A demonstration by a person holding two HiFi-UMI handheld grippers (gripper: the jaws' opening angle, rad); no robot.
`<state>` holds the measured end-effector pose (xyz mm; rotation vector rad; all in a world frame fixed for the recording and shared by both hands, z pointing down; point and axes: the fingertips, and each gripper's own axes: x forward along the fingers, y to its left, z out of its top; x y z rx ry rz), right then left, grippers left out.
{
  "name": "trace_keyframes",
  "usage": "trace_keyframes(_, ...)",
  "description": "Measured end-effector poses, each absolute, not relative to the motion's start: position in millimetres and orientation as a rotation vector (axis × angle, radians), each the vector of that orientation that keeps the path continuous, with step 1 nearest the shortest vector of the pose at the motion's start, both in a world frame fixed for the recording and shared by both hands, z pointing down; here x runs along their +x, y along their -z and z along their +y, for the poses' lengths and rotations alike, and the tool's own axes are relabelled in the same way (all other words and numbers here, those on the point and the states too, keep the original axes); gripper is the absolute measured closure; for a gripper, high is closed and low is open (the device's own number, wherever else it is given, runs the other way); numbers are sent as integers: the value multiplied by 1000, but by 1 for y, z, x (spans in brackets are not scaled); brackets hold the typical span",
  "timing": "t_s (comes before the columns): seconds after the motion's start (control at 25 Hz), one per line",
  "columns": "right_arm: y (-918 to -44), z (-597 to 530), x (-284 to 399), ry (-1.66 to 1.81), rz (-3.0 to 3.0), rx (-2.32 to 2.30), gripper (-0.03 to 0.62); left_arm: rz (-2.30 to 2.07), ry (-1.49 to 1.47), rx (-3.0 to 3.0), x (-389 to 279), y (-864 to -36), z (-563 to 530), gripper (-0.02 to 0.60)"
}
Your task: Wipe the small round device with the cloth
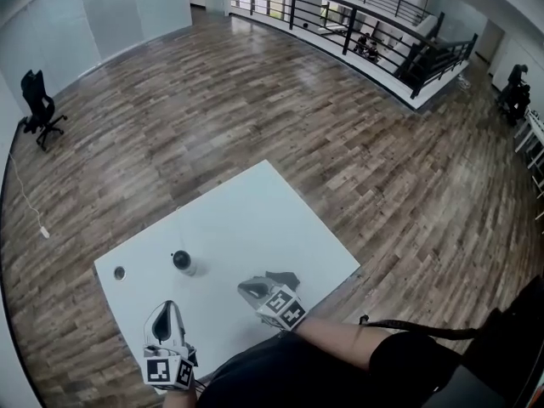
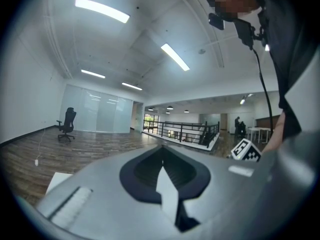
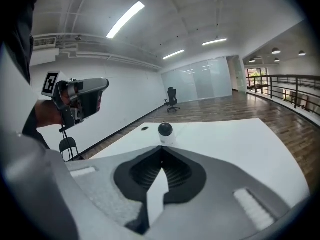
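The small round device [image 1: 182, 262], a black ball on a pale base, stands on the white table [image 1: 255, 219]; the right gripper view has the device [image 3: 165, 130] straight ahead of the jaws, well apart from them. My right gripper [image 1: 245, 287] hovers over the table's near edge, shut, with nothing showing between its jaws [image 3: 161, 148]. A grey crumpled shape [image 1: 285, 277] sits right beside it; whether that is the cloth I cannot tell. My left gripper [image 1: 167, 309] is at the near left corner, raised and level [image 3: 102, 85], with its jaws [image 2: 162, 149] shut and empty.
A round cable hole [image 1: 119, 272] is in the table's left corner. Wood floor surrounds the table, with an office chair [image 1: 38, 107] far left and a black railing [image 1: 357, 36] at the back. The person's arm [image 1: 340, 338] reaches in from the lower right.
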<state>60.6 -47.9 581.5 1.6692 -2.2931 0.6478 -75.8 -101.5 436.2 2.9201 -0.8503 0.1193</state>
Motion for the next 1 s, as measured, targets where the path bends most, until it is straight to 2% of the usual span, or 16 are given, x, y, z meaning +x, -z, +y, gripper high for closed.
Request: trace_keyframes(1.0, -598, -50, 56, -657, -2244, 1611, 592, -885, -189, 2892, -92, -444, -101, 575)
